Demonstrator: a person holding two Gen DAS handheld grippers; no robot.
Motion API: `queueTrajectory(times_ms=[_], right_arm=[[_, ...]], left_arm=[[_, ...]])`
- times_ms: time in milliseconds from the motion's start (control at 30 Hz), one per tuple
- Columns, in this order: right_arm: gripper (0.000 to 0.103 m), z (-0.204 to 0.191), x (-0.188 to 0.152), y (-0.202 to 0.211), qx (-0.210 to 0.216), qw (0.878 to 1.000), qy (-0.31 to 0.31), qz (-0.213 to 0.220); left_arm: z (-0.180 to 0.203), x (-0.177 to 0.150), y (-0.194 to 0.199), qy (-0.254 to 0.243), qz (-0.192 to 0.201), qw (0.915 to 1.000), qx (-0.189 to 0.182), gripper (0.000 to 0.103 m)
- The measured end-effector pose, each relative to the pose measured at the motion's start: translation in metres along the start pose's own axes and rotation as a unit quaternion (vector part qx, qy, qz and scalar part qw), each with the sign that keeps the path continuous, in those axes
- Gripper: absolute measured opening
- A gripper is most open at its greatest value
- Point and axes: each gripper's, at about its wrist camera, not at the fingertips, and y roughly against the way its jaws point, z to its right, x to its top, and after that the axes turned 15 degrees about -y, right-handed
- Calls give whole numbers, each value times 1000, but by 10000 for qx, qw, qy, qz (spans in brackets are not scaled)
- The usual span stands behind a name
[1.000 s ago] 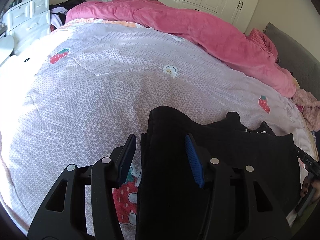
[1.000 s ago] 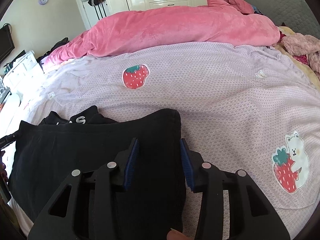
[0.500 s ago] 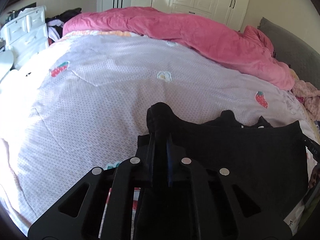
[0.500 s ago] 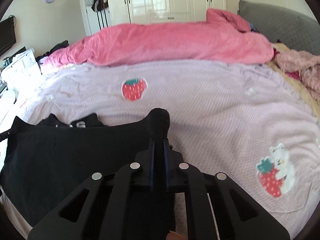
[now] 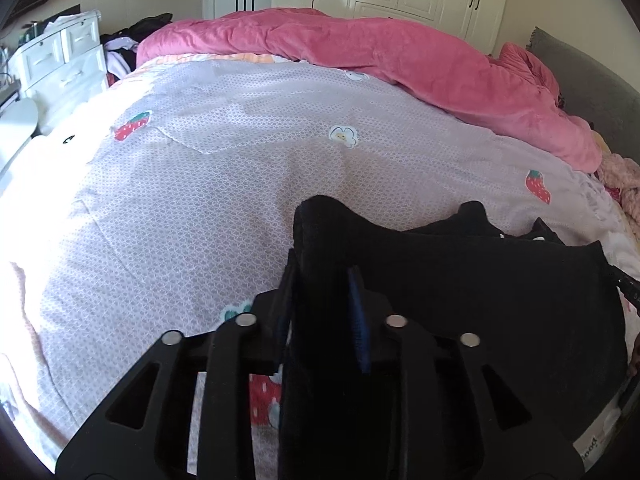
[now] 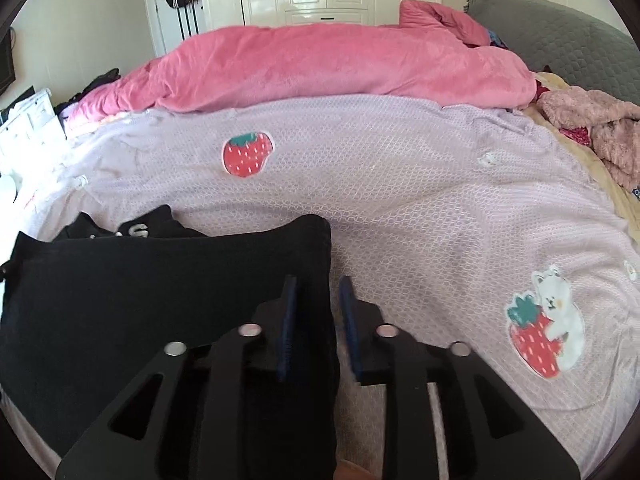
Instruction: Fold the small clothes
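Observation:
A black garment (image 5: 472, 288) lies on the lilac bedspread (image 5: 240, 184) near its front edge. It also shows in the right wrist view (image 6: 132, 292), with white letters on a part behind it. My left gripper (image 5: 322, 276) is open, its blue pads straddling the garment's left corner, which stands up between them. My right gripper (image 6: 318, 284) is open too, with the garment's right corner between the pads, close to the left one.
A pink duvet (image 5: 392, 60) is bunched along the far side of the bed. A grey headboard (image 6: 560, 40) and a pink fluffy item (image 6: 592, 124) are at the right. White drawers (image 5: 60, 64) stand left of the bed.
One second ago both grippers were open around the corners, then both shut on the corners and lifted them. Now both have opened again and the corners sit between the pads.

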Motion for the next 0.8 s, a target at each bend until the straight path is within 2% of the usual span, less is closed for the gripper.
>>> queueTrajectory(times_ms=[33, 200, 267, 467, 800], right_arm=[[35, 0, -1, 6, 60, 10000, -28, 35], [37, -5, -11, 39, 354, 9991, 19, 239], [50, -7, -17, 51, 449, 9986, 85, 278], [50, -17, -39, 76, 715, 9965, 344, 280], [50, -21, -79, 77, 791, 9953, 534, -183]], left_arm=[[1, -1, 3, 10, 30, 10000, -5, 23], [7, -5, 23, -22, 187, 9998, 95, 31], [9, -6, 32, -2, 262, 9996, 95, 33], [15, -17, 59, 90, 470, 9988, 83, 38], [33, -61, 82, -2, 357, 9994, -17, 41]])
